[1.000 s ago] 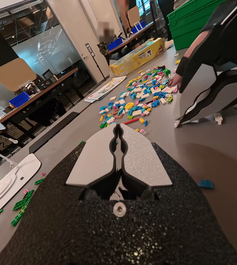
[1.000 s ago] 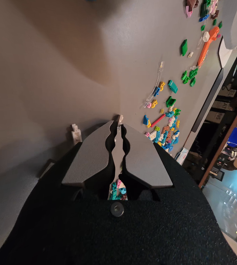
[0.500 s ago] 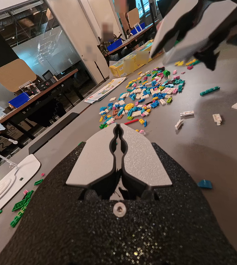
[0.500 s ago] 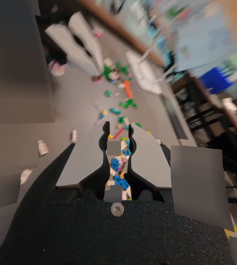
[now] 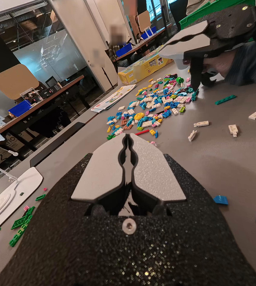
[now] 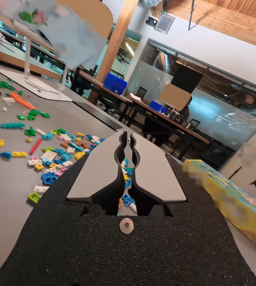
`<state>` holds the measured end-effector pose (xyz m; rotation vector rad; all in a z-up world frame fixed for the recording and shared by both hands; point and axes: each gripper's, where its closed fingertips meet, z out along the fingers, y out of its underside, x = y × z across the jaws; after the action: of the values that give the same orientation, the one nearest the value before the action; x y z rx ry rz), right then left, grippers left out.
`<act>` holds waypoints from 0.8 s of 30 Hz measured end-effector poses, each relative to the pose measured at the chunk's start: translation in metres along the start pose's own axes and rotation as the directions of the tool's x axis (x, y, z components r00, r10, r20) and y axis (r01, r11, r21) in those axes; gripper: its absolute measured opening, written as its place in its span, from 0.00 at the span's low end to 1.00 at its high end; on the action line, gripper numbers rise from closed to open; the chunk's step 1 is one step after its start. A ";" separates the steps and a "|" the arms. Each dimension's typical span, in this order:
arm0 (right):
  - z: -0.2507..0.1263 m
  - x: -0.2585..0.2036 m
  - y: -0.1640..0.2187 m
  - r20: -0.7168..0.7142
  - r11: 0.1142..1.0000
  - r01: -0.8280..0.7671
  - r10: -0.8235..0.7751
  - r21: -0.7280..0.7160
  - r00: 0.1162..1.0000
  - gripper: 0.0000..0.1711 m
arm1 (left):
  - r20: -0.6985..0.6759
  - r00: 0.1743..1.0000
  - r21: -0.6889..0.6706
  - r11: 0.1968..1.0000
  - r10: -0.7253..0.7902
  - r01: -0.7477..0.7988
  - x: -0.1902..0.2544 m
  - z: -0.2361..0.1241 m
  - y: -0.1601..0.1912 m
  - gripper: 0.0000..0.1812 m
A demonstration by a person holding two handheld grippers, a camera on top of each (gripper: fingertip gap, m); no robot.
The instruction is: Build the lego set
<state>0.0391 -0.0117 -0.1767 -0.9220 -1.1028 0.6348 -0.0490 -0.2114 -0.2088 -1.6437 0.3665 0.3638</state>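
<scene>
A spread of small coloured lego pieces [image 5: 155,106] lies on the grey table [image 5: 209,162], ahead of my left gripper [image 5: 128,135], which is shut and empty and held low over the table. Several white pieces [image 5: 200,123] lie apart to the right of the pile, with a long teal plate [image 5: 225,99] beyond them. My right gripper [image 5: 163,48] hovers above the far side of the pile. In the right wrist view the right gripper [image 6: 128,134] has its jaws almost touching and holds nothing, and the lego pile [image 6: 59,154] lies below and to its left.
A yellow set box [image 5: 144,68] and an instruction booklet [image 5: 113,97] lie past the pile. A white lamp base [image 5: 8,193] and green pieces [image 5: 22,219] sit at the left. Two blue pieces [image 5: 220,199] lie at the right. An orange piece [image 6: 22,100] lies by the lamp base [image 6: 35,86]. Left tips to right tips: about 25 cm. About 15 cm separates my right fingertips from the long teal plate [image 5: 225,99].
My right gripper has lifted off the table by the white pieces, opened, swung up over the far side of the pile and closed again. The left gripper has not moved.
</scene>
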 end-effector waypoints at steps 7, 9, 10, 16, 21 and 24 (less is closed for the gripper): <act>-0.002 0.007 0.003 -0.030 0.999 -0.035 0.035 -0.010 0.999 0.00 | -0.002 1.000 0.000 1.000 0.001 -0.001 0.000 0.000 0.000 0.00; -0.002 0.008 0.006 -0.036 0.999 -0.038 0.037 -0.023 0.999 0.00 | -0.005 1.000 0.000 1.000 0.001 -0.001 0.001 0.000 0.000 0.00; -0.001 0.009 0.006 -0.036 0.999 -0.040 0.039 -0.026 0.999 0.00 | -0.007 1.000 0.000 1.000 -0.001 0.001 0.001 0.000 0.000 0.00; -0.001 0.009 0.008 -0.035 0.998 -0.053 0.051 -0.034 0.998 0.00 | -0.012 1.000 0.001 1.000 -0.011 0.011 0.001 0.000 0.000 0.00; 0.000 0.010 0.010 -0.032 0.997 -0.067 0.066 -0.040 0.997 0.00 | -0.036 0.999 0.006 1.000 0.006 -0.006 0.006 0.000 -0.001 0.00; 0.000 0.010 0.011 -0.031 0.997 -0.069 0.068 -0.041 0.997 0.00 | -0.090 0.995 0.036 0.999 0.031 -0.028 0.016 -0.001 -0.006 0.00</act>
<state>0.0422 0.0014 -0.1813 -1.0062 -1.0655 0.6540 -0.0324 -0.2117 -0.2107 -1.6253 0.4636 0.3041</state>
